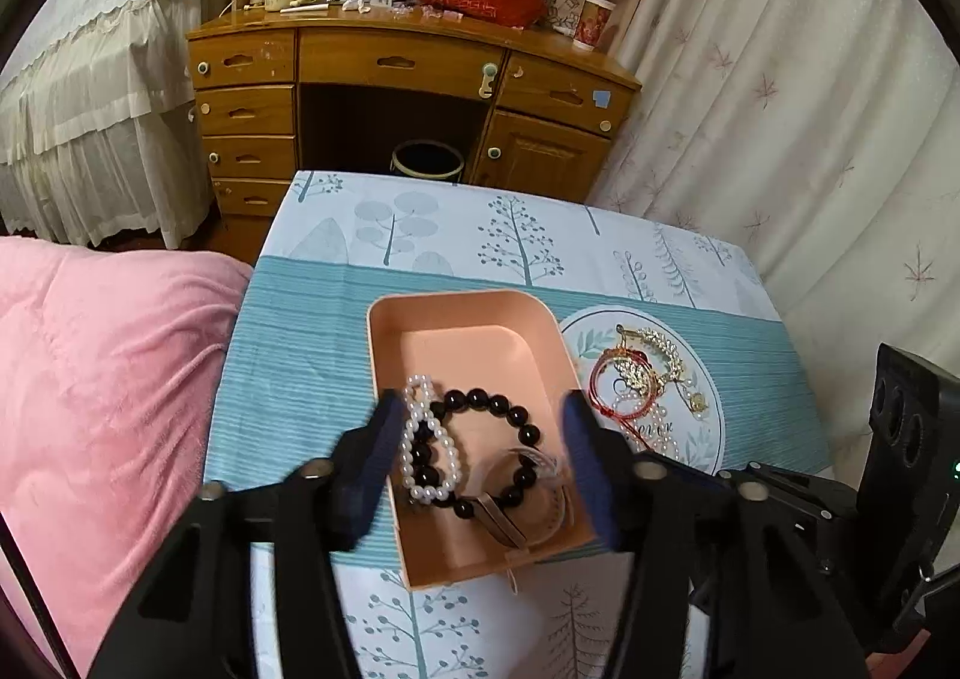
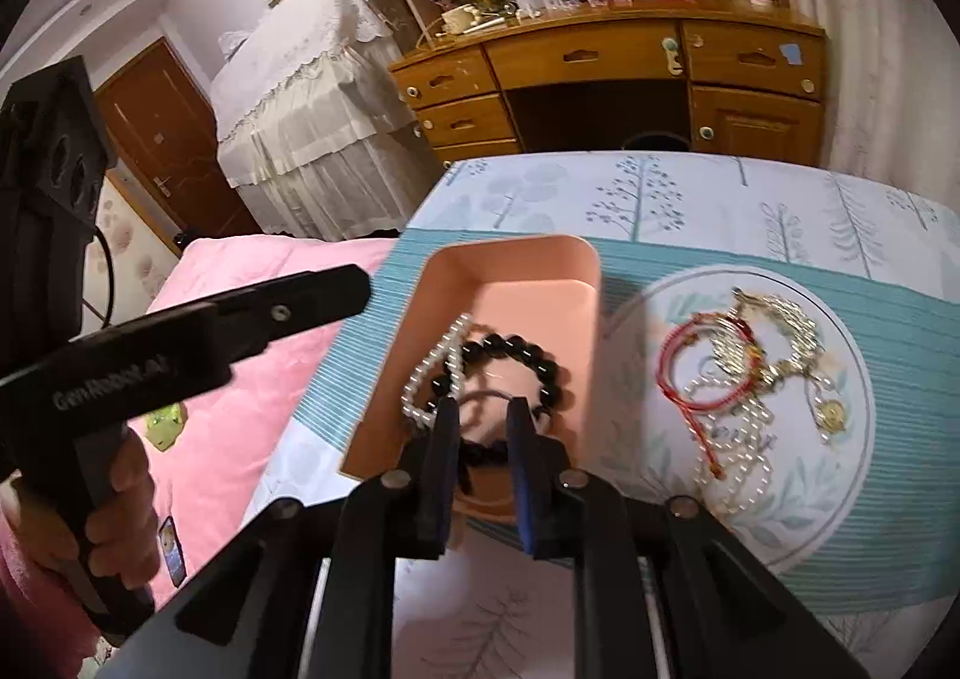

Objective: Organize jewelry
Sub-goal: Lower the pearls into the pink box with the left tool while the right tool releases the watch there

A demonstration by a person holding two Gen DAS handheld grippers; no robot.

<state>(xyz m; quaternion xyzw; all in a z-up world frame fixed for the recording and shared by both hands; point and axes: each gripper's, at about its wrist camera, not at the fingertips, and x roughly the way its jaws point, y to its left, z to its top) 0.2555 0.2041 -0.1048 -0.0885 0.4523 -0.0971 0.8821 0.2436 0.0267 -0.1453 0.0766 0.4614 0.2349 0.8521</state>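
Black bead bracelet (image 1: 487, 442) in pink tray (image 1: 462, 319)

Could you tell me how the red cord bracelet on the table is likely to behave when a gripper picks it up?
The red cord bracelet looks thin and floppy, so it would probably droop. It overlaps the pearl strand, which may drag along.

Left gripper (image 1: 480, 439) angled steeply down, jaws spread wide with nothing pressed between the blue pads (image 1: 576, 439), right gripper (image 2: 483, 427) angled down beside it, jaws narrowly parted, grip unclear, hand (image 2: 114, 511) wrapped round the left gripper's handle
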